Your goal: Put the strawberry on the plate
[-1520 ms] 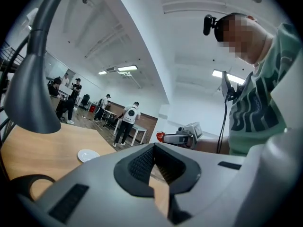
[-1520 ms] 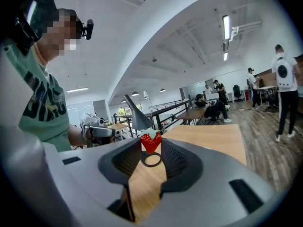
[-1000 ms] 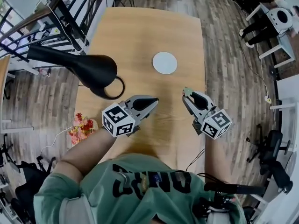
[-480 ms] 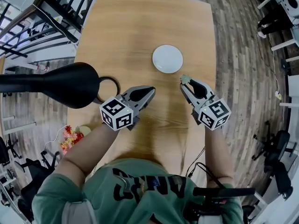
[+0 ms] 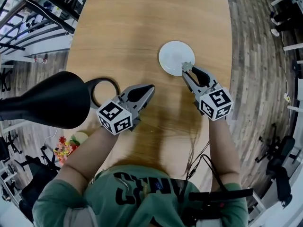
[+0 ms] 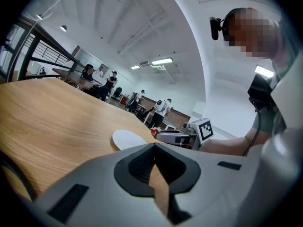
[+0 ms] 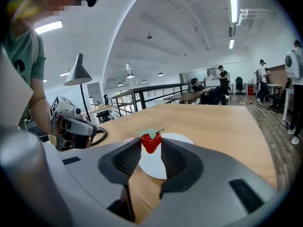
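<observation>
A small red strawberry (image 7: 151,141) with a pale green leaf cap sits pinched between the tips of my right gripper (image 7: 151,144). In the head view that gripper (image 5: 186,70) holds the strawberry (image 5: 187,66) over the near right rim of the round white plate (image 5: 173,56). The plate (image 7: 173,148) lies flat on the wooden table just beyond the berry. My left gripper (image 5: 149,88) hovers over the table left of the plate, jaws shut with nothing in them. From the left gripper view the plate (image 6: 127,138) and the strawberry (image 6: 154,133) appear ahead.
A black desk lamp (image 5: 45,98) leans over the table's left side, its ring base (image 5: 103,90) beside my left gripper. The wooden table (image 5: 132,27) stretches far beyond the plate. Black railings (image 5: 38,11) run along the left. People and chairs stand in the background.
My right gripper has carried the strawberry forward, from the bare table short of the plate to the plate's near rim. The left gripper has stayed near the lamp base.
</observation>
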Demonstrator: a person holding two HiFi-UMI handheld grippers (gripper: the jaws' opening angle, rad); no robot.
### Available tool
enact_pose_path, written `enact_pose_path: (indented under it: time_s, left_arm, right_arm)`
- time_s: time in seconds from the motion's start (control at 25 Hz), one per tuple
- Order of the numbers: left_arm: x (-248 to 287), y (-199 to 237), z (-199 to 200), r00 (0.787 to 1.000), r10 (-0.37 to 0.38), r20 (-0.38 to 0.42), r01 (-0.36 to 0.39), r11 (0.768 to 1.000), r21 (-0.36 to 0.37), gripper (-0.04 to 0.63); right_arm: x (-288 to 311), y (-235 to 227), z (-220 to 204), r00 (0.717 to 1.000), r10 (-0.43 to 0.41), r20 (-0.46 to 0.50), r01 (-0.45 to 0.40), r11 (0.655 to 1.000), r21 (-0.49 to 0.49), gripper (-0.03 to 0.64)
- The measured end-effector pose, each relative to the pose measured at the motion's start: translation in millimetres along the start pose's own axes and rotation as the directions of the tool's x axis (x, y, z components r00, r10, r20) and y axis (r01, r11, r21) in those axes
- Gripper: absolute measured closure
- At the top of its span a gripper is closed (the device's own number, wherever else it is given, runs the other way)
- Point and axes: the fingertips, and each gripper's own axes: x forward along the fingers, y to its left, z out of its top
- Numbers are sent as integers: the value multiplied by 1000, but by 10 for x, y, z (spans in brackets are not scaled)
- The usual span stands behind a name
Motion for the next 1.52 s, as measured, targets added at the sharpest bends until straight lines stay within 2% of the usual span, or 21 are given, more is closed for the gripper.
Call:
enact_pose_path:
  time_s: [0.44, 0.8, 0.96, 1.0, 1.04, 1.12, 1.52]
  left_arm:
    - [23, 99, -182, 999, -29, -20, 30, 999, 20, 591]
    - [5, 82, -161, 999, -33, -11, 33, 999, 9, 591]
    - [11, 66, -168, 999, -38, -8, 38, 999, 11, 591]
    - [15, 63, -174, 999, -40, -8, 40, 999, 10, 591]
    - [20, 63, -180, 999, -41, -7, 41, 999, 8, 591]
    - [27, 68, -190, 999, -41, -6, 41, 999, 4, 591]
    - [-8, -59, -80, 998, -56, -3, 56, 998, 21, 591]
  right_arm:
    - [522, -242, -197, 998, -31, -62, 27, 998, -64, 483]
    - [666, -264, -264, 995, -38, -89, 29, 994, -103, 483]
    - [677, -249, -227, 997, -33, -71, 23, 991, -130, 483]
    - [676, -241, -211, 997, -29, -66, 20, 991, -135, 475]
    - [675, -237, -194, 998, -28, -62, 19, 990, -139, 391]
    - [669, -246, -152, 998, -32, -53, 24, 990, -137, 330]
    - [463, -197, 5, 999, -51, -20, 48, 993, -111, 327]
